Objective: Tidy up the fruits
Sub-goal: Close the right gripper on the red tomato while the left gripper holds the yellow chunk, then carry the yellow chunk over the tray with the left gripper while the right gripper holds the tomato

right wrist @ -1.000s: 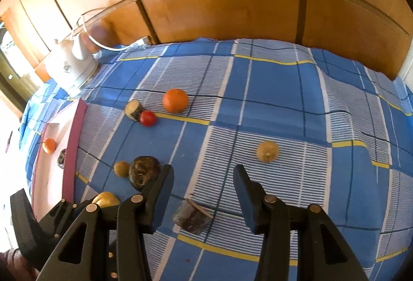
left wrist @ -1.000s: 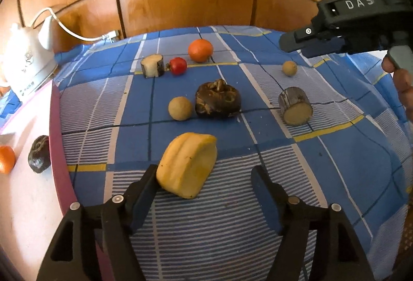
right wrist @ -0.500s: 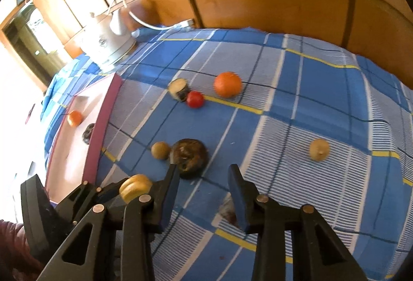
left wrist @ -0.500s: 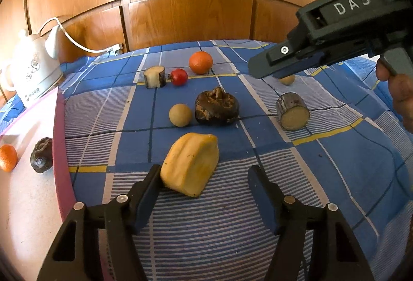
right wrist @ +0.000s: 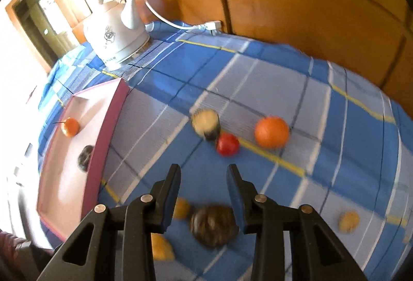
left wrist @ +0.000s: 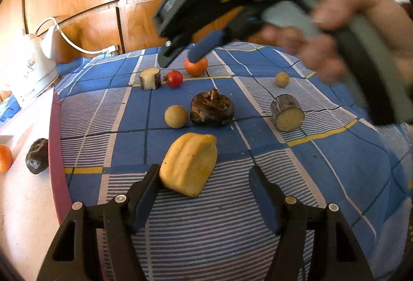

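Note:
Fruits lie scattered on a blue checked cloth. My left gripper (left wrist: 204, 180) is open, low over the cloth, with a yellow fruit chunk (left wrist: 189, 163) between its fingers against the left one. Beyond lie a tan ball (left wrist: 175, 116), a dark brown fruit (left wrist: 212, 108), two cut cylinders (left wrist: 287, 113) (left wrist: 150, 78), a red fruit (left wrist: 174, 79), an orange (left wrist: 196, 66) and a small tan fruit (left wrist: 281, 79). My right gripper (right wrist: 204, 175) is open and empty, held above the dark brown fruit (right wrist: 213, 225), facing the red fruit (right wrist: 227, 144) and orange (right wrist: 271, 131).
A pink tray (left wrist: 55, 126) at the left holds an orange fruit (left wrist: 5, 158) and a dark fruit (left wrist: 38, 155); it also shows in the right wrist view (right wrist: 108, 126). A white kettle (right wrist: 116, 38) with its cord stands at the back left. Wooden panels rise behind.
My right gripper has swept left and forward over the cloth, from above the near cut cylinder to above the dark brown fruit. My left gripper has barely moved.

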{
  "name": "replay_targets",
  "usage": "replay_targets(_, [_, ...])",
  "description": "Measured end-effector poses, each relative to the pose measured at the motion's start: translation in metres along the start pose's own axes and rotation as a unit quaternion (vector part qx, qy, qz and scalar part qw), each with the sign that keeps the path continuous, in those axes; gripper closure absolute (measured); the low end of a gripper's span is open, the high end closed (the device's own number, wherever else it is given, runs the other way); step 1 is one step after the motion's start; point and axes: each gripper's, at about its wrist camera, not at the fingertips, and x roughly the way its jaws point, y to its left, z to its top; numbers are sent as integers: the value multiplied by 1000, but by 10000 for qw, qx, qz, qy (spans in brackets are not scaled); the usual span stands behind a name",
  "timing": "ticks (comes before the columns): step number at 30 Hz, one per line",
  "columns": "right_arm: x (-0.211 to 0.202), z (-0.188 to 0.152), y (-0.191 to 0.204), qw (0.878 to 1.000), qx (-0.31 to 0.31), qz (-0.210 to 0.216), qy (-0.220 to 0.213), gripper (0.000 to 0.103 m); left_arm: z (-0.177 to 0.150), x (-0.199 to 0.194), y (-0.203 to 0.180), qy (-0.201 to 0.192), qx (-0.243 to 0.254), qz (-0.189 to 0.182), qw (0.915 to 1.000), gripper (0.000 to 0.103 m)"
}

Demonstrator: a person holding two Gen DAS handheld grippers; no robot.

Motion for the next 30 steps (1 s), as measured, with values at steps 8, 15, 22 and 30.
replay_targets(8, [43, 16, -2, 9966, -508, -451, 456, 66, -1, -1, -1, -11, 19, -32, 10000, 31])
replay_targets(15, [27, 7, -4, 9973, -470, -395, 392, 82, 1, -2, 0, 27, -12, -174, 9998, 31])
replay_targets(22, [-42, -27, -39, 9989, 257, -392, 42, 82, 6, -4, 6, 157, -292, -426, 9985, 30])
replay_targets(30, [-65, -66, -84, 9917, 1159, -518, -192, 82, 26, -28, 14, 165, -629, -588, 9962, 29])
